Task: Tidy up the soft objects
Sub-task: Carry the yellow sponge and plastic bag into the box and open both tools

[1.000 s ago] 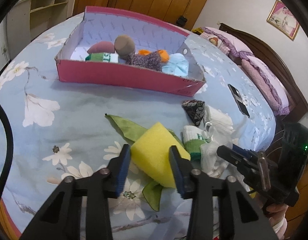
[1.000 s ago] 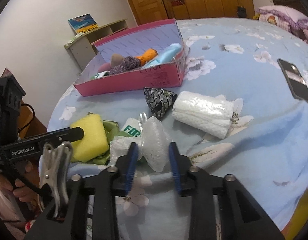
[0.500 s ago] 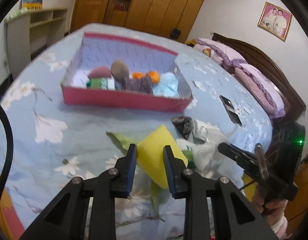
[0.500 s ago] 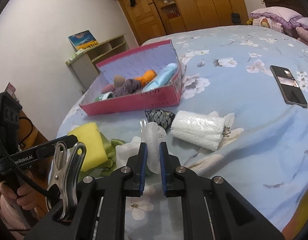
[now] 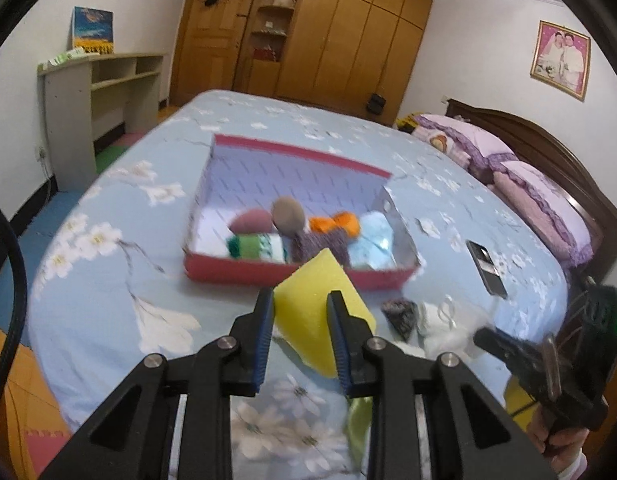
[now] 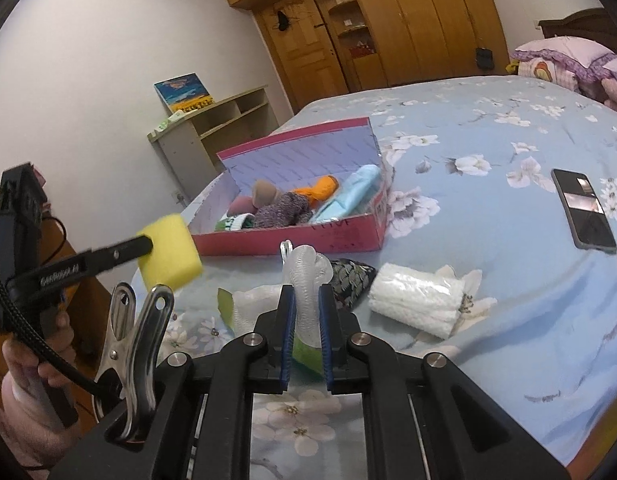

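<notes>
Left view: the left tongs (image 5: 300, 322) are clamped on one yellow sponge (image 5: 318, 312), lifted above the bed (image 5: 108, 280); its lower part hides behind the fingers. The pink box (image 5: 292, 276) beyond is blurred.

Right view: the right tongs (image 6: 307, 312) pinch one translucent white mesh piece (image 6: 306, 276), base hidden; one white roll (image 6: 414, 300) lies right, one phone (image 6: 584, 208) farther right.

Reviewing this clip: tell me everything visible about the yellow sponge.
The yellow sponge is a thick block of porous foam with squared faces and softly rounded corners, plain bright yellow, with no print visible. The left gripper is shut on it, its blue pads pressing opposite faces. In the right wrist view the sponge hangs clear above the floral bedspread, tilted with a corner pointing up, in front of the pink box and not touching it. Nothing else touches it.
</notes>
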Demonstrator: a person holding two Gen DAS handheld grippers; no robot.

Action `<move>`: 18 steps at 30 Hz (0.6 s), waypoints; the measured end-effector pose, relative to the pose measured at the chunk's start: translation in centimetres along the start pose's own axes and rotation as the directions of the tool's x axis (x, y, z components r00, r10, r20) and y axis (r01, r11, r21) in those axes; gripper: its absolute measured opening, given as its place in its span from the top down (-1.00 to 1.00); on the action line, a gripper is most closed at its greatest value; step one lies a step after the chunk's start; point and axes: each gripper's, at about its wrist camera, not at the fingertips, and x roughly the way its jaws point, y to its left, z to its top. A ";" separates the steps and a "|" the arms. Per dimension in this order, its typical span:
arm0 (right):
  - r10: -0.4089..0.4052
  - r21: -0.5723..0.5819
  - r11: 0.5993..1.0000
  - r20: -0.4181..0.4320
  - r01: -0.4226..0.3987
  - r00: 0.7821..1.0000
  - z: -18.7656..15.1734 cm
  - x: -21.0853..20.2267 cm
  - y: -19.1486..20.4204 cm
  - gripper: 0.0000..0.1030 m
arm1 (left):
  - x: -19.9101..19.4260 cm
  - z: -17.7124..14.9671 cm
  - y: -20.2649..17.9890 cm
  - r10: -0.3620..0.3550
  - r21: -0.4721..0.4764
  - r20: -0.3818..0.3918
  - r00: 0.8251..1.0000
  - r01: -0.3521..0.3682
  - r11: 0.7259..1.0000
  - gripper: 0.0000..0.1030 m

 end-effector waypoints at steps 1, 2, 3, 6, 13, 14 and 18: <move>0.002 -0.003 1.000 -0.001 -0.002 1.000 0.2 0.1 0.1 0.76 | 0.0 0.5 0.3 0.012 -0.001 0.002 1.000 -0.012 1.000 0.46; 0.003 -0.005 1.000 -0.004 -0.003 1.000 0.3 0.3 0.2 0.75 | 0.1 0.9 0.6 0.020 -0.004 0.002 1.000 -0.020 1.000 0.46; 0.007 -0.007 1.000 -0.007 -0.007 1.000 0.5 0.4 0.3 0.76 | 0.1 1.3 0.8 0.028 -0.008 0.004 1.000 -0.028 1.000 0.46; 0.018 -0.013 1.000 -0.012 -0.018 1.000 0.9 0.8 0.6 0.75 | 0.4 2.5 1.4 0.061 -0.004 0.023 0.998 -0.061 0.998 0.46; 0.016 -0.023 1.000 -0.018 -0.016 1.000 1.7 1.5 1.1 0.76 | 2.5 4.7 2.7 0.129 -0.007 0.040 0.991 -0.128 0.992 0.46; 0.015 -0.023 1.000 -0.019 -0.015 1.000 1.7 1.6 1.1 0.76 | 2.8 5.0 2.8 0.135 -0.007 0.042 0.990 -0.135 0.991 0.46; 0.019 -0.017 1.000 -0.020 -0.019 1.000 1.9 2.0 1.2 0.75 | 4.8 6.0 3.6 0.166 -0.010 0.029 0.986 -0.166 0.986 0.46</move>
